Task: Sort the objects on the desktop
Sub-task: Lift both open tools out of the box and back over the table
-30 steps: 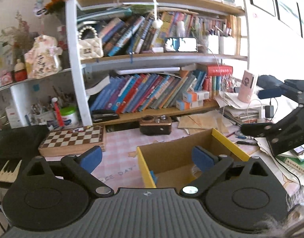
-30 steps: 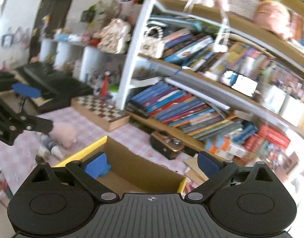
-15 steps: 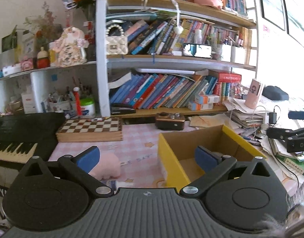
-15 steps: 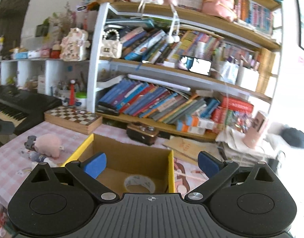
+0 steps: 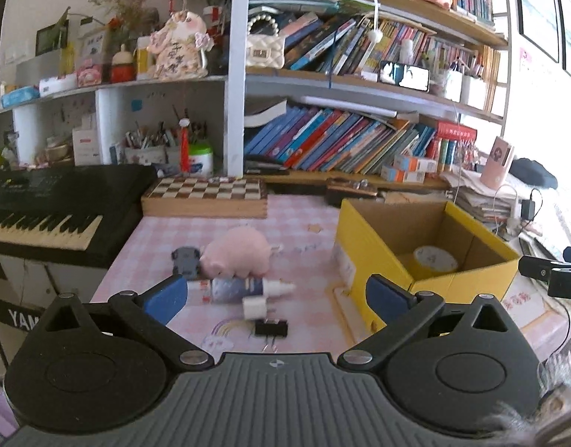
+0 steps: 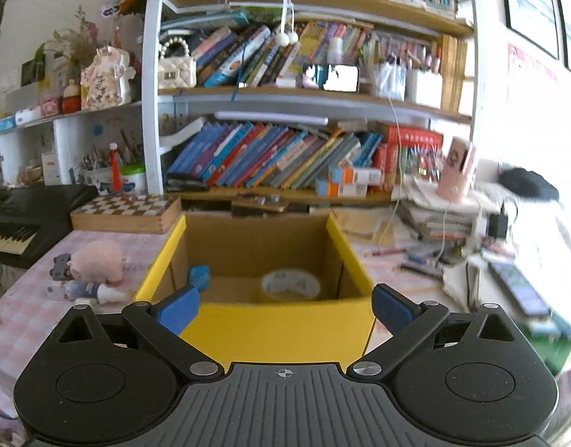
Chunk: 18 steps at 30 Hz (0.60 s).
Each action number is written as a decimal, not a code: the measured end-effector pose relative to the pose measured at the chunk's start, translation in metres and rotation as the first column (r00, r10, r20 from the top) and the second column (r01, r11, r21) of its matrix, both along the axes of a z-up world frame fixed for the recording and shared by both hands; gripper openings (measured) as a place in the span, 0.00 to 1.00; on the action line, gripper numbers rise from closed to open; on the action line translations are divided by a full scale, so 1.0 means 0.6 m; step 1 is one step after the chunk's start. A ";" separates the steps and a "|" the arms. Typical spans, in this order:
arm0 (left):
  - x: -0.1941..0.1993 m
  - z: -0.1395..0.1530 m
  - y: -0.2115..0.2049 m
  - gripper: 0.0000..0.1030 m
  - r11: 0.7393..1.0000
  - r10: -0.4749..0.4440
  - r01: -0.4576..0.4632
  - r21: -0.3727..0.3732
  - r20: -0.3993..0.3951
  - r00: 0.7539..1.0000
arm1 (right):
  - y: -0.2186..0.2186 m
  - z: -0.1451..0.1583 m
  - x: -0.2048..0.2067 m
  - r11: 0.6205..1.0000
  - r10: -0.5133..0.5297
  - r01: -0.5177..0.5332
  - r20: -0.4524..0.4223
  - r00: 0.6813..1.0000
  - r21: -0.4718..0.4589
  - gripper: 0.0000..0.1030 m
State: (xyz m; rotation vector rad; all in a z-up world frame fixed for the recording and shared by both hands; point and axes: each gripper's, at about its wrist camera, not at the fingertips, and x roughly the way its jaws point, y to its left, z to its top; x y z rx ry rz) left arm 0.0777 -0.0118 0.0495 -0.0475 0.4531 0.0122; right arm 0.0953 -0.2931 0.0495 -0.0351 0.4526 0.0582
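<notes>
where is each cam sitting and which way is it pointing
Left wrist: sits on the left gripper, aimed slightly down at the pink plush pig and bottle on the tablecloth; its open blue-padded fingers show, plus the right gripper at the right edge.
Right wrist: sits on the right gripper, facing the yellow cardboard box; its own open fingers show.
Shared: box, tape roll inside, pig, chessboard, bookshelf.
</notes>
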 end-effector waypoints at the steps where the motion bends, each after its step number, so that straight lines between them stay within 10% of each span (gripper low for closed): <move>1: -0.004 -0.006 0.005 1.00 1.000 0.003 -0.003 -0.001 -0.004 1.000 | 0.005 -0.006 -0.006 1.000 -0.010 0.010 -0.009 1.000 0.010 0.97; 18: -0.057 -0.076 0.062 1.00 1.000 -0.003 0.000 -0.024 -0.108 0.994 | 0.117 -0.078 -0.073 0.997 -0.011 0.027 -0.203 0.979 0.076 0.97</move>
